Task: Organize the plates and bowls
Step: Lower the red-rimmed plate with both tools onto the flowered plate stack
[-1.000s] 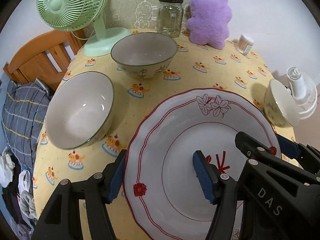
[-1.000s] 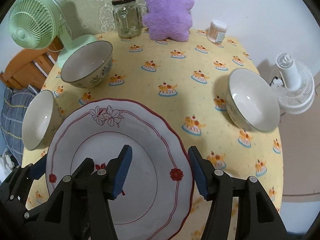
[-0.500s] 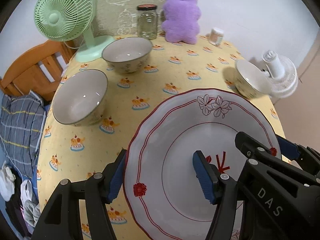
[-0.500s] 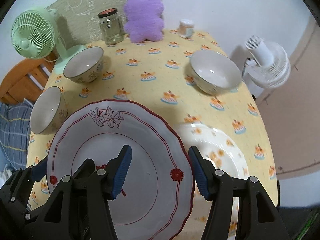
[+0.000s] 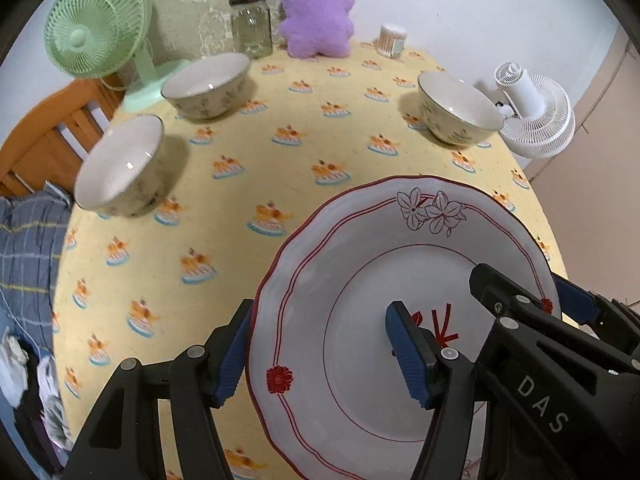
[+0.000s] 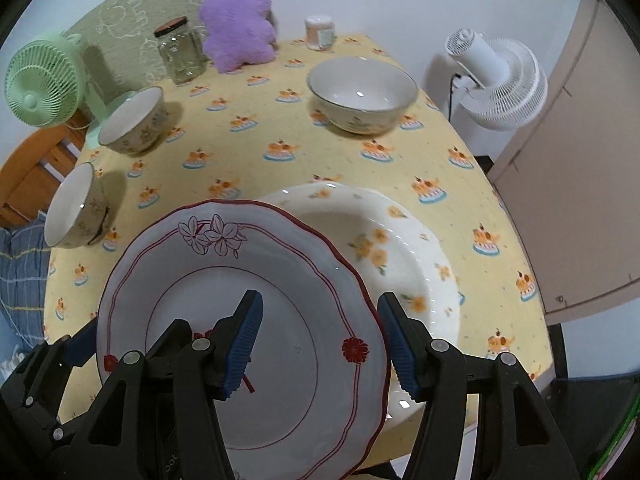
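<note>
red-rimmed plate: white scalloped ceramic plate with red rim and flower outlines, lifted, overlapping the cream orange-flowered plate on the cloth
bowls: three white floral ceramic bowls, upright, apart

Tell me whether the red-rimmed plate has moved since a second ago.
Yes. The red-rimmed plate, gripped by both grippers, has risen and pulled back from the bowl, uncovering a yellow-flowered plate.

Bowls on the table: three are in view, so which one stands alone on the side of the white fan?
The bowl near the white fan. The other two bowls sit together at the opposite edge, by the green fan.
</note>
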Tool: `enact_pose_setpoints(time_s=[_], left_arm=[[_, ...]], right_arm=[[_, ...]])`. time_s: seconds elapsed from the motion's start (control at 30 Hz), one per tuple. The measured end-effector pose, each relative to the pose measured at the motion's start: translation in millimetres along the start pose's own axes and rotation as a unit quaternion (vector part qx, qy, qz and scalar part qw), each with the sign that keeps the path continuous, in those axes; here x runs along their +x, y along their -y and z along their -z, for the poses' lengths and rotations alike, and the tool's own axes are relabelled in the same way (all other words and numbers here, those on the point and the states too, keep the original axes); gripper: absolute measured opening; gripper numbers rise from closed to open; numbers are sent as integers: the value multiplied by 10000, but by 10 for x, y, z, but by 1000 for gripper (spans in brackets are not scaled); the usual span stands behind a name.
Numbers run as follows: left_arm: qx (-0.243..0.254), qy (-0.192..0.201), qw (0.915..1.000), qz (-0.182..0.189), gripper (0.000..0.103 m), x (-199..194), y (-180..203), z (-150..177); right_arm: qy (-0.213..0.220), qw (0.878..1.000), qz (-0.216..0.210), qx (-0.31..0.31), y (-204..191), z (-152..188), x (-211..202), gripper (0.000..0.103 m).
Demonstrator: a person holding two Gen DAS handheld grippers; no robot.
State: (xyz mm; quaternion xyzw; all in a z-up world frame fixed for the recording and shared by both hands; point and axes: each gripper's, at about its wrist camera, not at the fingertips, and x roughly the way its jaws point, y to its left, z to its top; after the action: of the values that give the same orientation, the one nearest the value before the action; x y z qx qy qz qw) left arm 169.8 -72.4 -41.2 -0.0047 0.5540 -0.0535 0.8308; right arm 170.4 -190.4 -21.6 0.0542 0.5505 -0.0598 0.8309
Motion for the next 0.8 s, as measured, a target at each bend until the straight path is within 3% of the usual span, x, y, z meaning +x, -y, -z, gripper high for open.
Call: enact_pose_setpoints(time_s=[0.53, 0.8], left_arm=[[-99, -428, 9990, -51, 66, 392, 579, -38], [29, -381, 9989, -272, 68, 480, 769, -110]], right_arm=[[-402, 9992, -16, -34, 630, -79, 370, 65], [-521, 9986, -10, -96, 746, -177, 521, 65]])
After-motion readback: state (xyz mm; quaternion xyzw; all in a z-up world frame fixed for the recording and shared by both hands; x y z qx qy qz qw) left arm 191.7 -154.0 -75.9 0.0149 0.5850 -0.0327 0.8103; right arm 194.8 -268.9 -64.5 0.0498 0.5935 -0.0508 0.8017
